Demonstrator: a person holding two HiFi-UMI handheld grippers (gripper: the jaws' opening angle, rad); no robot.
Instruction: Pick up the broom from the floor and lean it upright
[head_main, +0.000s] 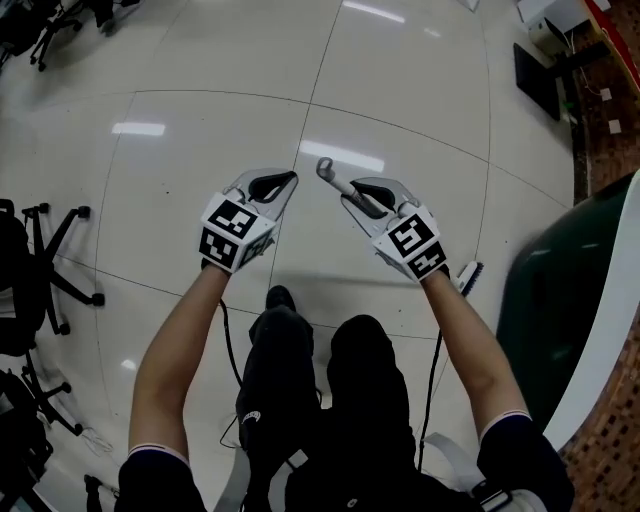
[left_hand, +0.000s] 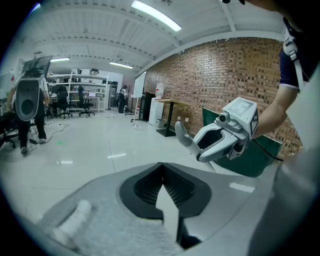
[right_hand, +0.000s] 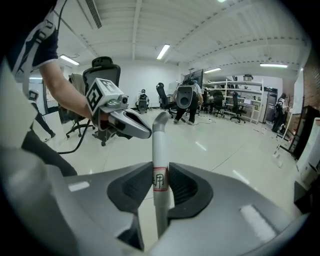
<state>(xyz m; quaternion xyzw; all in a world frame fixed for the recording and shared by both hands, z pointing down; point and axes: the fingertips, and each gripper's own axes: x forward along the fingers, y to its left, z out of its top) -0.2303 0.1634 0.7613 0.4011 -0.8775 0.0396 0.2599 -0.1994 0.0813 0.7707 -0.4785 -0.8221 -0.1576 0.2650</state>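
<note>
Our right gripper (right_hand: 160, 172) is clamped on the grey handle of the broom (right_hand: 159, 142); our left gripper (left_hand: 162, 170), near it, is clenched on nothing.

- The left tongs (left_hand: 162, 169) fill the foreground, their pads pressed together at the tip with nothing between them.
- Beyond, to the right, the right tongs (left_hand: 199, 148) hang in the air, the grey end of the broom handle (left_hand: 181, 134) poking out of them.
- A brick wall (left_hand: 225, 85) runs behind.
- A person (left_hand: 27, 107) wearing a backpack stands far left on the glossy floor (left_hand: 90, 150).
</note>
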